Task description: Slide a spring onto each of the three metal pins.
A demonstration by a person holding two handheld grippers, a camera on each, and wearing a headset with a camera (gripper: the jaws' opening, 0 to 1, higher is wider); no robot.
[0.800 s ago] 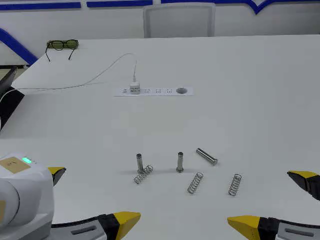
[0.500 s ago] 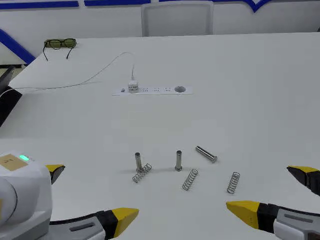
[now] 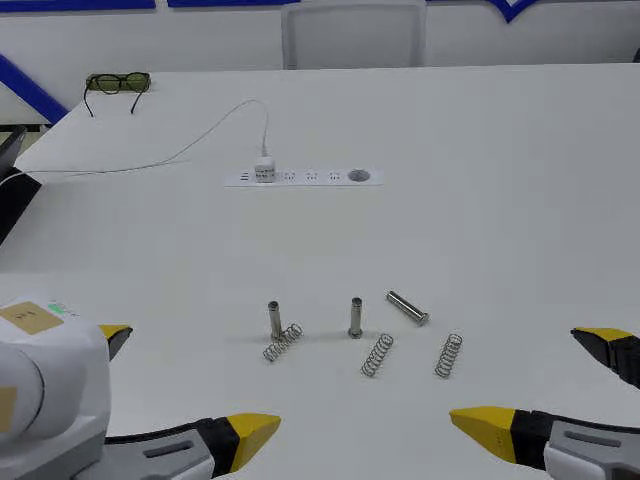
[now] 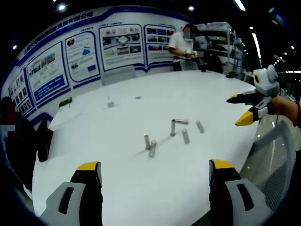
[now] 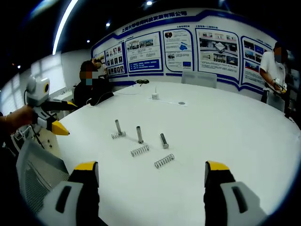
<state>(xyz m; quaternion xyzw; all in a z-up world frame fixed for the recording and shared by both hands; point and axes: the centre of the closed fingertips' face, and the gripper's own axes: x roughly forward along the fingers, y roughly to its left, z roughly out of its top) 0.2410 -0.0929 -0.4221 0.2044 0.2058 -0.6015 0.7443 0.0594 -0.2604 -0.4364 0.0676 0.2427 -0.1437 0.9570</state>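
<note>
A white table (image 3: 500, 200) holds three small metal pins and three loose springs near its front edge. The left pin (image 3: 275, 318) and the middle pin (image 3: 356, 317) stand upright. The right pin (image 3: 407, 308) lies on its side just beside the middle one. The left spring (image 3: 283, 343) lies flat with one end at the foot of the left pin. The middle spring (image 3: 377, 355) and the right spring (image 3: 448, 355) lie flat in front of the other pins, near them but apart. All three springs are off the pins. The left gripper (image 3: 180, 385) hangs at the lower left and the right gripper (image 3: 540, 378) at the lower right. Both have their yellow-tipped jaws spread wide with nothing between them, and both are well apart from the pins. Farther back, a power strip (image 3: 300, 177) lies on the table with a white plug (image 3: 264, 170) in it. Dark glasses (image 3: 117, 83) rest near the far left corner, and a chair (image 3: 352, 35) stands behind the table.
</note>
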